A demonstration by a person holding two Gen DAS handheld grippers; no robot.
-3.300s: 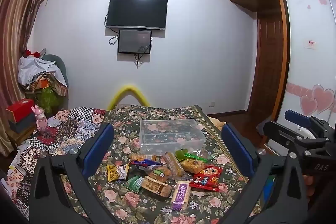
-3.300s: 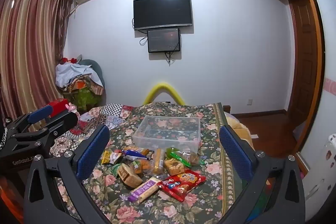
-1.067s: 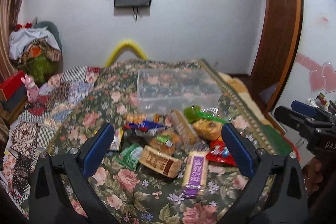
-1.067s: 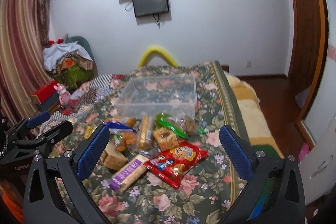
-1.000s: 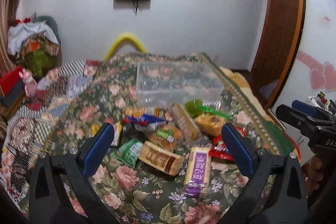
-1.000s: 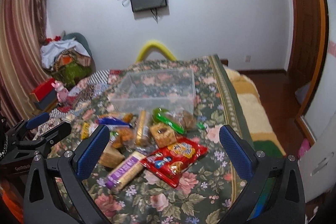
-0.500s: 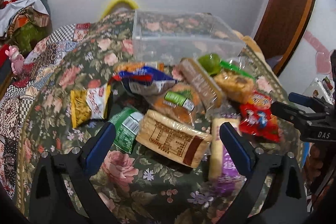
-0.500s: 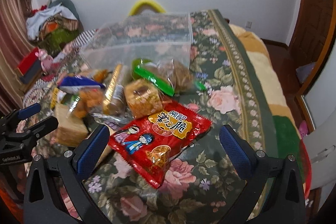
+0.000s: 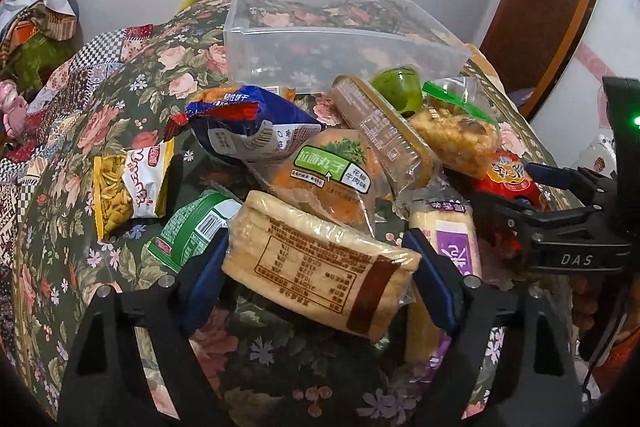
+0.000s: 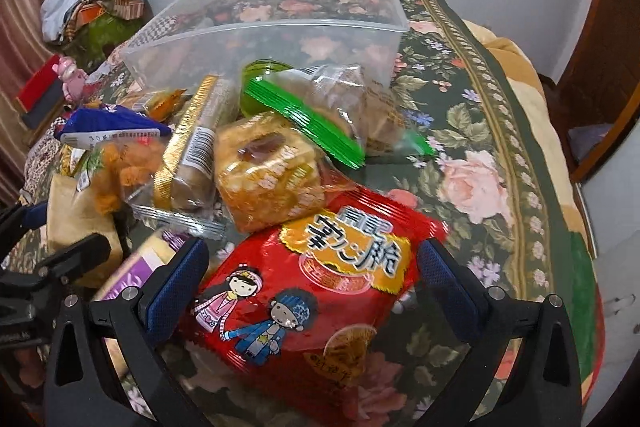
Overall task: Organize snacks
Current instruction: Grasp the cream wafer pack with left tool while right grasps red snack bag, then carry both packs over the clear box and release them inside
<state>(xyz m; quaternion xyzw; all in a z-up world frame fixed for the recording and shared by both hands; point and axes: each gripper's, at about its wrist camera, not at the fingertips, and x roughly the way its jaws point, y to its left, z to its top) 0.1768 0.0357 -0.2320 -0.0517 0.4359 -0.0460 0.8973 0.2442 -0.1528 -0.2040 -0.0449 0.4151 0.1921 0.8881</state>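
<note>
A pile of snack packets lies on a floral cloth in front of a clear plastic bin [image 9: 340,31], which also shows in the right wrist view [image 10: 280,27]. My left gripper [image 9: 320,259] is open, its blue pads on either side of a tan cracker pack [image 9: 316,263]. My right gripper [image 10: 312,275] is open, straddling a red snack bag [image 10: 320,287]. The right gripper also shows at the right edge of the left wrist view [image 9: 568,227]. Whether either gripper's pads touch its packet I cannot tell.
Around them lie a blue bag [image 9: 248,127], a yellow noodle bag [image 9: 128,187], a green pouch [image 9: 192,231], a purple bar [image 9: 452,247], a green zip bag [image 10: 332,111] and a square cake [image 10: 268,171]. The bed edge [image 10: 560,187] drops off right.
Both grippers have come down and forward to the pile. The left now frames the tan cracker pack, the right frames the red bag. Both stay open.
</note>
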